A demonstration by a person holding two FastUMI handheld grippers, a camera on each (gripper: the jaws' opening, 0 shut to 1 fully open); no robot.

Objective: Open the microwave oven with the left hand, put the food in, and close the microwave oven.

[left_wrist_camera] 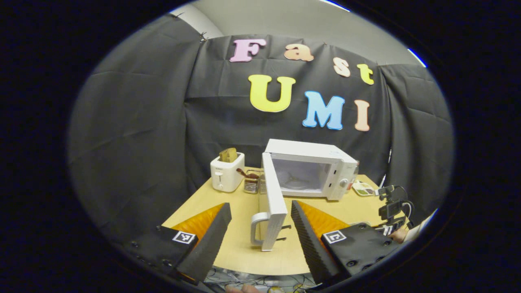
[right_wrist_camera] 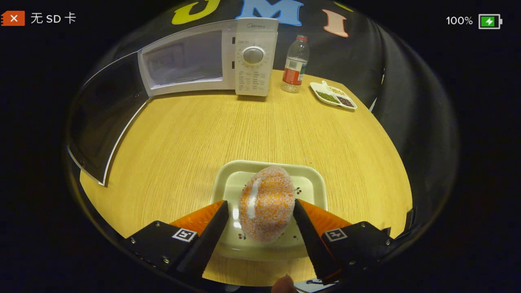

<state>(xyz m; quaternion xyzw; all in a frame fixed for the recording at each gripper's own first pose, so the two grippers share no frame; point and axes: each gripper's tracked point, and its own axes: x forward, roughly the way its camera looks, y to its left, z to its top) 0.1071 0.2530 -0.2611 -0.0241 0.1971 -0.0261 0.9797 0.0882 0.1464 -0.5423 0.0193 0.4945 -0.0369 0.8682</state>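
Microwave (right_wrist_camera: 211, 61) at the tabletop's far edge is seen with door (left_wrist_camera: 272, 203) swung open, left gripper (left_wrist_camera: 260, 228) spread and empty beside it, while food (right_wrist_camera: 266, 207) on tray (right_wrist_camera: 313, 183) near the front edge is straddled, not yet pinched, by right gripper (right_wrist_camera: 260, 228); closing and lifting are judged next.

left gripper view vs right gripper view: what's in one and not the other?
Left gripper view: toaster, rack, door handle, left gripper open.
Right gripper view: bun on a tray, bottle, right gripper open either side of the bun.
Both: microwave with door open, table, divided dish.
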